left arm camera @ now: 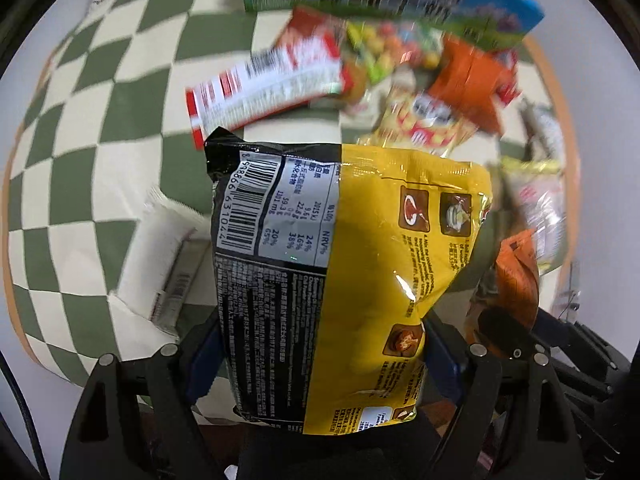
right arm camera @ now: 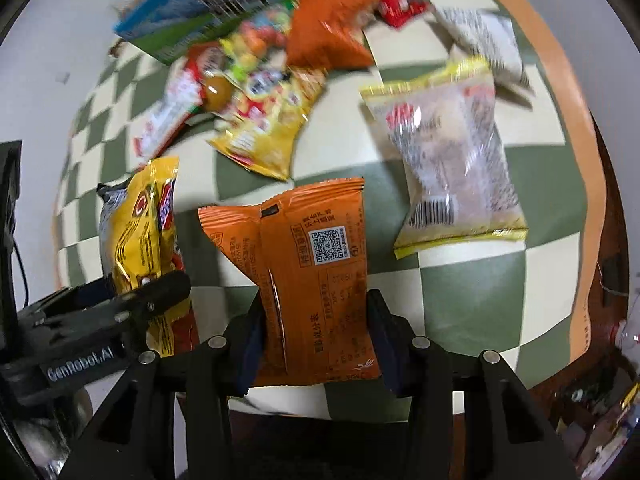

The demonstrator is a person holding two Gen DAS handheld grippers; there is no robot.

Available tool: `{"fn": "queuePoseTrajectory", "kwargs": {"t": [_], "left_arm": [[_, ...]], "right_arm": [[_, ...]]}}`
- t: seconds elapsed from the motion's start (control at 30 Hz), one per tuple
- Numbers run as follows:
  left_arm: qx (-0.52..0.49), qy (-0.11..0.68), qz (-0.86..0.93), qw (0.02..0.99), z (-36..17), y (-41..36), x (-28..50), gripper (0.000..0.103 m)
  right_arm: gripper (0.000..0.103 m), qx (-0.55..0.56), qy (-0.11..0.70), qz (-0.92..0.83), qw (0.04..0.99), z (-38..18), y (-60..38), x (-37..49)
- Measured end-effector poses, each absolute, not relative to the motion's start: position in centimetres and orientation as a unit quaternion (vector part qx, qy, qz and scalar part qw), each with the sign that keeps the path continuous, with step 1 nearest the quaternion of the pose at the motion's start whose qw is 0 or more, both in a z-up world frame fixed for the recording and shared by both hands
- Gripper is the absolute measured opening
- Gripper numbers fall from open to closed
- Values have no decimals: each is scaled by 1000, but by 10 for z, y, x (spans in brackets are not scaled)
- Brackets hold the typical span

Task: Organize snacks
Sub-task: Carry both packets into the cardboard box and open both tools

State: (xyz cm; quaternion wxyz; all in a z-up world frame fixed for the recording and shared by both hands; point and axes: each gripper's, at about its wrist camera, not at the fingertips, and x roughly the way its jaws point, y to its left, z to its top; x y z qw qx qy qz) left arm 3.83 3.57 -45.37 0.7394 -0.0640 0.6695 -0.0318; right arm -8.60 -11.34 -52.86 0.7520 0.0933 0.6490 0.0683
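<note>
Clamping a glossy yellow-and-black noodle packet [left arm camera: 340, 280] between its pads, the left gripper [left arm camera: 320, 356] holds it above the green-and-cream checked tablecloth [left arm camera: 100, 140]. Just beside it, the right gripper [right arm camera: 316, 340] pinches a crinkled orange snack pouch [right arm camera: 304, 280] by its sides. Open cloth lies left of the noodles; a blurred snack pile [right arm camera: 256, 92] crowds ahead, and a clear yellow-edged packet [right arm camera: 452, 164] lies near the tan table rim [right arm camera: 576, 120].

On the yellow and black packet [left arm camera: 340, 280] in my left gripper [left arm camera: 320, 364] I read a barcode and a table headed "NRV%" with 24%, 16%, 38%. My left gripper [right arm camera: 120, 308] carries "GenRobot.AI". The orange packet [right arm camera: 308, 280] in my right gripper [right arm camera: 316, 344] shows a QR code.
</note>
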Motion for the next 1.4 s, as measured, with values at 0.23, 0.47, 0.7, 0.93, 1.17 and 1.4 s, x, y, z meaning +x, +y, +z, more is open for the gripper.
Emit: {"fn": "queuePoseTrajectory", "kwargs": {"t": [0.23, 0.47, 0.7, 0.93, 1.17, 1.4], "left_arm": [[-93, 623, -43, 775, -419, 43, 25, 85], [-112, 578, -71, 805, -365, 42, 48, 85], [-108, 556, -63, 822, -338, 49, 119, 85], [-106, 590, -46, 799, -367, 54, 197, 85], [-90, 640, -28, 763, -407, 44, 271, 85], [-103, 679, -11, 727, -457, 59, 319, 85]], "right_arm": [[49, 118, 603, 116, 781, -453, -135, -61], [49, 124, 551, 154, 811, -387, -139, 11], [49, 115, 509, 159, 838, -347, -142, 116], [49, 99, 521, 145, 835, -352, -138, 216], [49, 71, 560, 123, 816, -394, -124, 308], [49, 43, 598, 105, 793, -448, -111, 359]]}}
